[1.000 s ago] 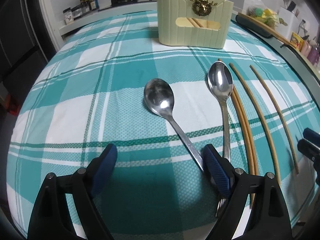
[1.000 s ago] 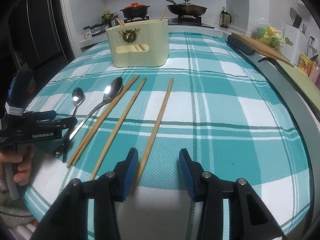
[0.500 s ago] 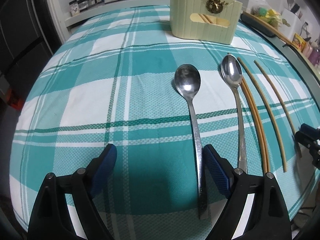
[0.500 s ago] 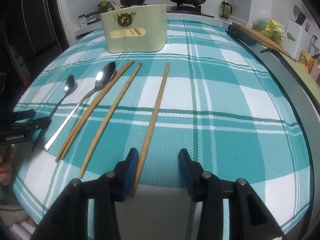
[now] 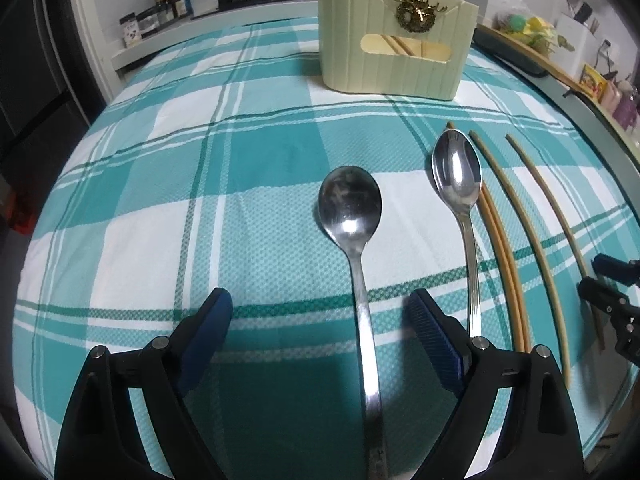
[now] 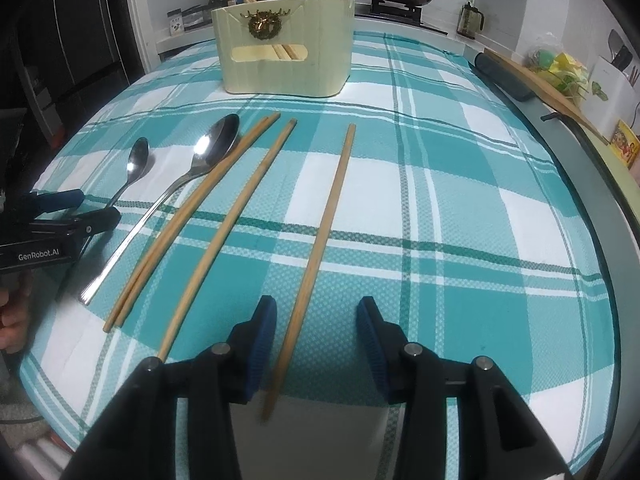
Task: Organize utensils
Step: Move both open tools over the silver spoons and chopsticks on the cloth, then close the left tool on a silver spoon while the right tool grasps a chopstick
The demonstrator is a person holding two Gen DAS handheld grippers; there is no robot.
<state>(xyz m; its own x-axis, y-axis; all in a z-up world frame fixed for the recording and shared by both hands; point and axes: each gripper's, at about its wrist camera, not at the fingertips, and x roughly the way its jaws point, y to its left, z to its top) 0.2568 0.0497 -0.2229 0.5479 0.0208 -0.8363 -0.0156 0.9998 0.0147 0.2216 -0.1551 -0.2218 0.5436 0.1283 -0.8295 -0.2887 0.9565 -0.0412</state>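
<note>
With both pickups about to start, the released left hand-held gripper [image 5: 316, 336] straddles the near round-bowled steel spoon [image 5: 354, 248], the released right hand-held gripper [image 6: 316, 338] the rightmost wooden chopstick [image 6: 320, 236]; next, clench and carry to the far cream holder [image 6: 284, 46].

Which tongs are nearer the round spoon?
Left. The left tongs straddle the round spoon at its handle, open. The right tongs sit over the far-right chopstick, with the other spoon and chopsticks between.

Left black plastic two-finger gripper [image 5: 320, 332] with ribbed blue pads, silver screws, white "GenRobot.AI" lettering, matching right black gripper [image 6: 316, 334]
</note>
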